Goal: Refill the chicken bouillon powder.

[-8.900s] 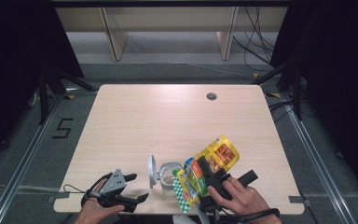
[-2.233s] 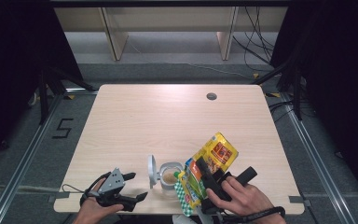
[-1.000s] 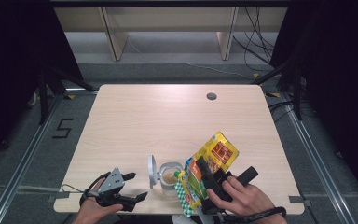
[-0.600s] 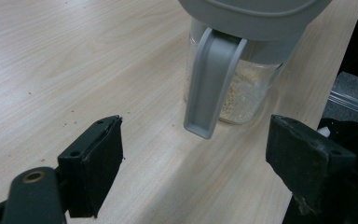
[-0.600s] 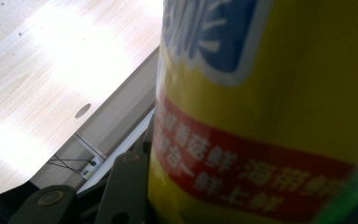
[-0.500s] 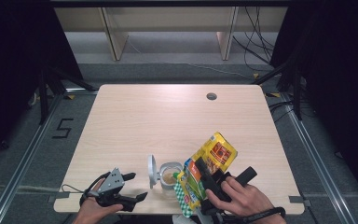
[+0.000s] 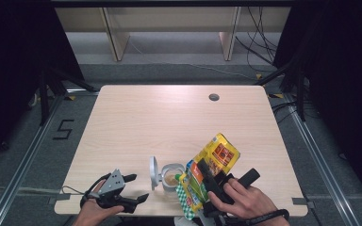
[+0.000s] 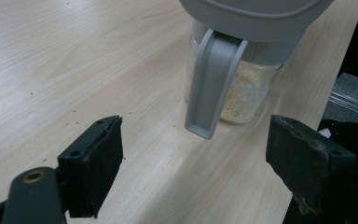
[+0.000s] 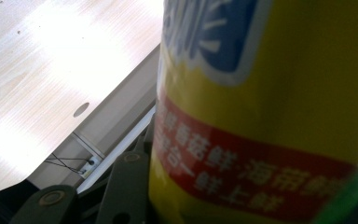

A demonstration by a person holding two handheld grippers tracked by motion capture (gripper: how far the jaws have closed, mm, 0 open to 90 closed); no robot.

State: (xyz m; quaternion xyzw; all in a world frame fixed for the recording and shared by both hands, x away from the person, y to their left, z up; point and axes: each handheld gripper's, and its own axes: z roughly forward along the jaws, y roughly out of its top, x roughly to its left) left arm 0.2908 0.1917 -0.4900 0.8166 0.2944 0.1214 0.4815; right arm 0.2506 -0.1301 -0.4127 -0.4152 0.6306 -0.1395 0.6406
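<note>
Glossy yellow pouch [image 7: 215, 157], red band, tilted over clear jar [image 7: 172, 176]

The pale wood-grain rectangular worktop [image 7: 169, 122] has a small round grey cable hole [image 7: 214, 97] near its far right corner. Beyond its far edge, two light wooden panel legs [image 7: 115, 33] stand on the grey floor [image 7: 179, 56], with thin black cables [image 7: 257, 35] hanging down at the right. On the floor left of the worktop, black tape marks a figure five [image 7: 64, 129].
</note>
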